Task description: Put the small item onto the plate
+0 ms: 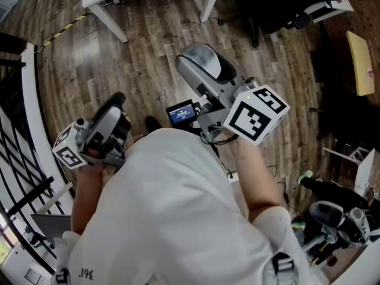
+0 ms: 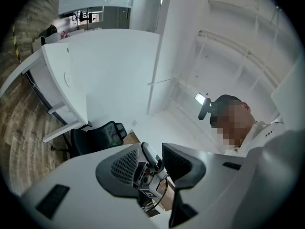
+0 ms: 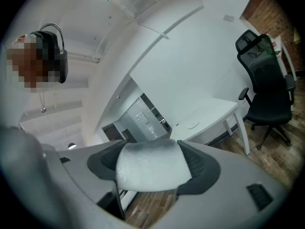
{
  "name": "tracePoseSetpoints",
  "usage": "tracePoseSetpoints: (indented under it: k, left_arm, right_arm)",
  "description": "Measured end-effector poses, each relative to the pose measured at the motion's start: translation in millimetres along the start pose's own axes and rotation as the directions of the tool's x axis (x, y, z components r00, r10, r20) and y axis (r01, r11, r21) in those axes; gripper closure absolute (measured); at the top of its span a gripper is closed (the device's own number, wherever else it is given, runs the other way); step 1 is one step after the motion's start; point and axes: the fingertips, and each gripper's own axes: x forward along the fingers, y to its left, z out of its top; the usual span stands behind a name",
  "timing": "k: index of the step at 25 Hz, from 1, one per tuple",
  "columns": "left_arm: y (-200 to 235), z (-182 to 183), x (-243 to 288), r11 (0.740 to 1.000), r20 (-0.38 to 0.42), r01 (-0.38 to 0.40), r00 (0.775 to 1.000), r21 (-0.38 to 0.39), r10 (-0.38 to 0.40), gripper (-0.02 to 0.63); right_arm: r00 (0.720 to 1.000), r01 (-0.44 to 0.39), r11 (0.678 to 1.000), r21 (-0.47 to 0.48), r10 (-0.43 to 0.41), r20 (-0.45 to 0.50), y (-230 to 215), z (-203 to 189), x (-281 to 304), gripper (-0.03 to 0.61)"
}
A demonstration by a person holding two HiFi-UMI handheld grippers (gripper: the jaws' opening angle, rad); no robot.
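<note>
1. Frosted white and kinda foamy looking: that's the small item (image 3: 152, 168). It sits right between the pads of the right gripper (image 1: 202, 64) and fills the gap side to side, so I read those jaws as spread wide and clamped on it
2. My guess is it's light and a bit soft, not slippery, and not fragile. Can't tell what it's actually made of though. The hold across its two sides at about mid-height looks fine, no need to squeeze harder
3. Left gripper (image 2: 151, 154): jaws a narrow way apart, nothing pinched. What shows through the gap is hardware farther off, likely the other gripper
4. No plate in any view, so that has to be found first
5. Room in the head view: both grippers sit close to the person's chest over wooden floor (image 1: 142, 58). Desk legs (image 1: 107, 19) are at 11 o'clock, a railing (image 1: 34, 108) at 9, a pile of gear (image 1: 332, 215) at 4. Straight out at 12 looks open
6. The right gripper view has a white desk (image 3: 209, 113) at 3 o'clock with an office chair (image 3: 267, 80) beside it at 2, so mind that desk edge on any swing that way
</note>
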Motion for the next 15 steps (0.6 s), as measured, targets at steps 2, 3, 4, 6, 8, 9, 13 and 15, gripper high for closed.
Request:
tracePoseSetpoints:
  k: [2, 3, 4, 6, 8, 9, 13, 15]
  left_arm:
    - [0, -1, -1, 1.000, 0.002, 0.000, 1.000, -0.005, 0.000, 0.476]
    - [0, -1, -1, 1.000, 0.004, 0.001, 1.000, -0.007, -0.001, 0.476]
    - [-1, -2, -2, 1.000, 0.007, 0.002, 1.000, -0.009, -0.002, 0.476]
    - [-2, -5, -3, 1.000, 0.010, 0.002, 1.000, -0.013, -0.001, 0.476]
    - [-3, -7, -4, 1.000, 0.008, 0.002, 1.000, -0.016, -0.002, 0.476]
    - [-3, -7, -3, 1.000, 0.006, 0.003, 1.000, -0.017, -0.003, 0.476]
    - [-5, -8, -3, 1.000, 0.006, 0.005, 1.000, -0.021, -0.005, 0.476]
    - [-5, -8, -4, 1.000, 0.006, 0.006, 1.000, -0.023, -0.006, 0.476]
  right_arm:
    - [1.000, 0.002, 1.000, 0.002, -0.002, -0.006, 0, -3, 1, 0.261]
    - [1.000, 0.002, 1.000, 0.003, -0.002, -0.010, 0, -4, 0, 0.261]
    - [1.000, 0.002, 1.000, 0.003, -0.002, -0.014, 0, -6, 0, 0.261]
    - [1.000, 0.002, 1.000, 0.004, -0.002, -0.022, 2, -9, -2, 0.261]
    - [1.000, 0.004, 1.000, 0.005, -0.004, -0.027, 3, -11, -3, 0.261]
    - [1.000, 0.005, 1.000, 0.005, -0.005, -0.028, 3, -11, -4, 0.261]
    - [0.999, 0.001, 1.000, 0.001, -0.001, -0.037, 7, -11, -4, 0.261]
    - [0.999, 0.000, 1.000, 0.004, 0.000, -0.041, 9, -13, -4, 0.259]
